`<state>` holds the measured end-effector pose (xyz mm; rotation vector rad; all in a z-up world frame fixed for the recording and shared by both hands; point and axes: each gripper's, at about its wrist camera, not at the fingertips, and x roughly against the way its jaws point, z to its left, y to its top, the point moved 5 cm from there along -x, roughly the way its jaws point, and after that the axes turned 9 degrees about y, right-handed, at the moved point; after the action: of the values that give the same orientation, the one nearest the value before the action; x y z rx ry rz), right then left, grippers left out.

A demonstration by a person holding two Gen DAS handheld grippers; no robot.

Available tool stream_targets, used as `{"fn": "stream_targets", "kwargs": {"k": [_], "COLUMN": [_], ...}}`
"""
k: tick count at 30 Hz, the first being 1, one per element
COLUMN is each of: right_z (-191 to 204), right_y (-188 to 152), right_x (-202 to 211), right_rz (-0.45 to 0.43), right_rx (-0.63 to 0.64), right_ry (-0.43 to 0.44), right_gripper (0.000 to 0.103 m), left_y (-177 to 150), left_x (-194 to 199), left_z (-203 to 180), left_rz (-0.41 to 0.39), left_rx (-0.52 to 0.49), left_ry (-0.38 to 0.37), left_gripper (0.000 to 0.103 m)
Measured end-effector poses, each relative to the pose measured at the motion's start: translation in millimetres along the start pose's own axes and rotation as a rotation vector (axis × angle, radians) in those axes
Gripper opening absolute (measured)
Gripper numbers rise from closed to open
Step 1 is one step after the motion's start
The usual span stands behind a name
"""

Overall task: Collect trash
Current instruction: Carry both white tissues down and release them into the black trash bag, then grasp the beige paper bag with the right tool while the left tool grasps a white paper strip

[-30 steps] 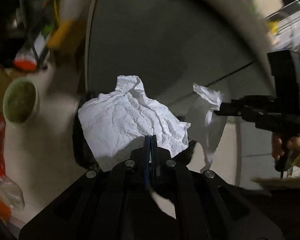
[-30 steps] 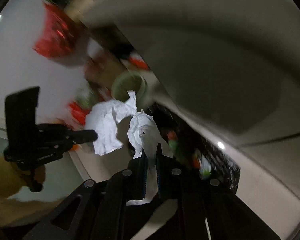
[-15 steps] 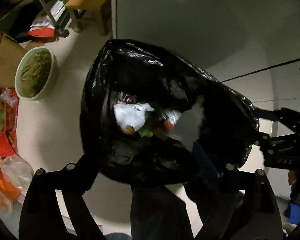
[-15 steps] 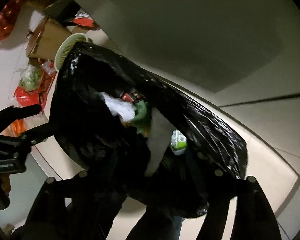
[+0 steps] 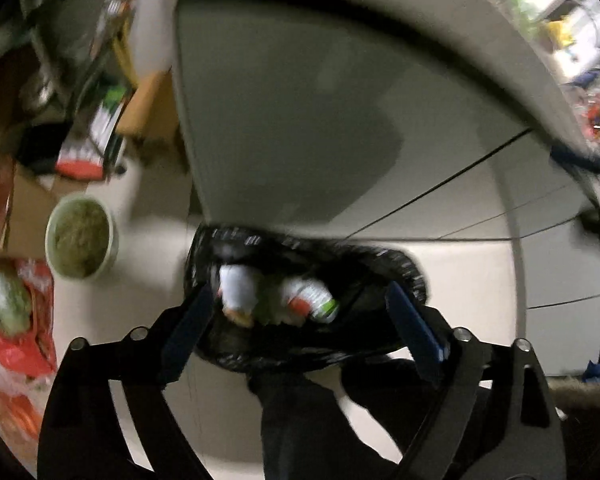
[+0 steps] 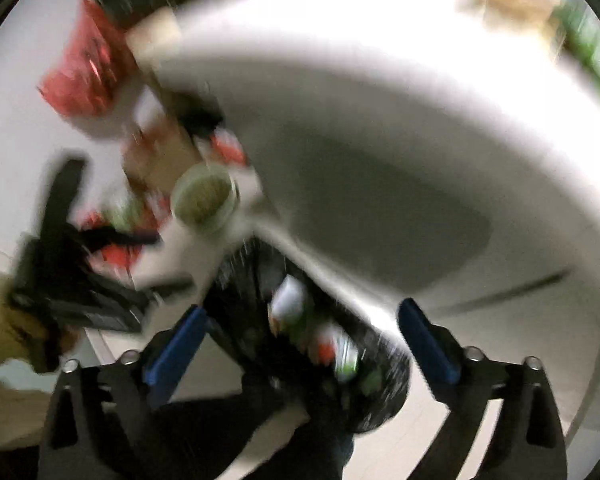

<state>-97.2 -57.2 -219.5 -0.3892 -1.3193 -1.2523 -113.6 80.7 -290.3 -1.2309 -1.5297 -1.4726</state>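
Both crumpled papers gone from opening, empty fingers, left gripper (image 5: pixel 300 320) and right gripper (image 6: pixel 300 340) angled steeply down over black trash bag (image 5: pixel 380 344).

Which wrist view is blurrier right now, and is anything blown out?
Right wrist view: worse, heavy motion smear across the black trash bag and green bowl; the white surface along the top is blown out. Left wrist view: milder blur, dim, dark corners; the bag's contents remain readable, and the fisheye bends the cabinet seams. In both, the blue pads are the sharpest things.
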Motion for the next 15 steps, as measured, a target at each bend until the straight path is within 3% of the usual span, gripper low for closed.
{"fn": "stream_targets", "kwargs": {"k": [2,4,7,10,13,15], "right_z": [0,-20,-75,-151,-204,-226], "right_y": [29,53,78,85,84,80], "right_x": [56,106,150,166,164,158], "right_rz": [-0.132,-0.262,-0.414,-0.456,-0.445,-0.421], "right_rx": [0.008,-0.017,-0.111,-0.279,-0.369,-0.401], "right_ry": [-0.014,-0.095,-0.302,-0.526,-0.622,-0.633], "right_gripper": [0.097,0.097,0.098,0.098,0.098,0.097], "left_y": [8,17,31,44,51,54], "left_x": [20,33,46,58,64,70], "left_z": [-11,-20,-25,-32,-37,-43], "left_rz": [-0.045,-0.072,-0.115,-0.153,-0.175,-0.184], "left_rx": [-0.019,-0.023,-0.008,-0.004,-0.013,-0.014], "left_ry": [-0.006,-0.015,-0.024,-0.025,-0.012,-0.006], "left_gripper": [0.088,0.088,0.088,0.088,0.088,0.088]}}
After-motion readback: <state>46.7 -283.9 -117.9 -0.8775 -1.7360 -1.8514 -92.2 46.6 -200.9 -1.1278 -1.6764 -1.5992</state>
